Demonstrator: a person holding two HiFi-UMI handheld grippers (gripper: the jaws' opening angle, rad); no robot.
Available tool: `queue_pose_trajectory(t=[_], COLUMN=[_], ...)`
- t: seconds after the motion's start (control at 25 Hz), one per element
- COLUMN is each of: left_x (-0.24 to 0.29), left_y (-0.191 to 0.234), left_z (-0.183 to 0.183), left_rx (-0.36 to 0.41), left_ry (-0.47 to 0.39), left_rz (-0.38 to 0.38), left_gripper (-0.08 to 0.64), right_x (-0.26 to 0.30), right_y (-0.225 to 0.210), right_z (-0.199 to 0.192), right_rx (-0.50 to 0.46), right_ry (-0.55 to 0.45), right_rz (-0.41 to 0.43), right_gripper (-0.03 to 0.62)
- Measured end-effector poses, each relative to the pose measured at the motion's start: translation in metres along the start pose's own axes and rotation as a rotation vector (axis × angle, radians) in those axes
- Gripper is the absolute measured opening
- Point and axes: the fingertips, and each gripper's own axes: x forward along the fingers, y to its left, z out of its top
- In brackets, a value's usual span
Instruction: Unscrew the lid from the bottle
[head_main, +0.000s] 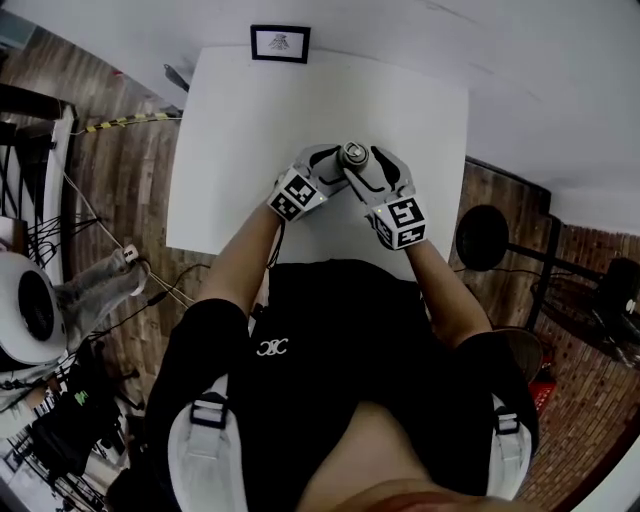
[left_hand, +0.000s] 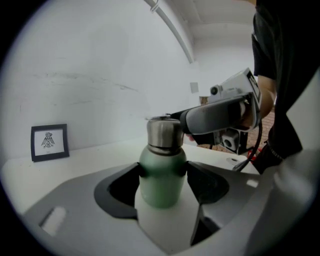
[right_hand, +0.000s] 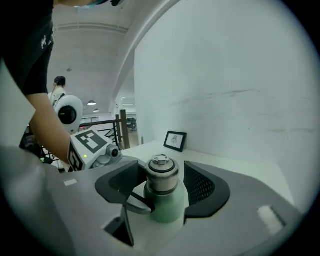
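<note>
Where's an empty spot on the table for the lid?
The white table is bare left and right of the green metal bottle, and beyond it up to the black-framed picture at the far edge. It is crowded at the bottle, where the left hand-held gripper and the right hand-held gripper meet.

The pale green bottle (left_hand: 162, 187) has a smooth, matt coated body, and its round metal lid (right_hand: 161, 176) is brushed steel-grey with a dull sheen. The left hand-held gripper (left_hand: 163, 172) and the right hand-held gripper (right_hand: 161, 182) are both moulded in light grey matt plastic. The black pads (right_hand: 202, 186) look rubbery, one face showing a fine meshed texture. The white counter (head_main: 250, 110) is smooth and matt. The floor (head_main: 125, 180) is brown wooden planking. A small black-framed picture (head_main: 280, 43) holds white paper. The person's black shirt (head_main: 340, 330) is soft matt cloth.
</note>
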Motion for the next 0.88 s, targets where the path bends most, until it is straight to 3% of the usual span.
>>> queue_pose_trajectory(t=[0.2,0.32,0.64,0.88], left_x=[0.000,-0.001,0.000,-0.001], left_y=[-0.002,-0.001,-0.001,-0.001], left_z=[0.000,0.000,0.000,0.000], left_rx=[0.000,-0.002,-0.003,-0.010], left_ry=[0.005,0.006,0.007,0.007], left_rz=[0.002,0.003,0.004,0.010], left_gripper=[0.351,0.351,0.351,0.351], right_x=[0.012,0.016,0.015,0.016], right_y=[-0.007,-0.006,-0.005,-0.002], right_z=[-0.006,-0.007,-0.009,-0.010], right_rx=[0.110,0.115,0.069,-0.013], right_ry=[-0.024,-0.029,-0.010,0.007], right_rz=[-0.180,-0.209,-0.111,0.058], right_gripper=[0.262,0.259,0.253,0.253])
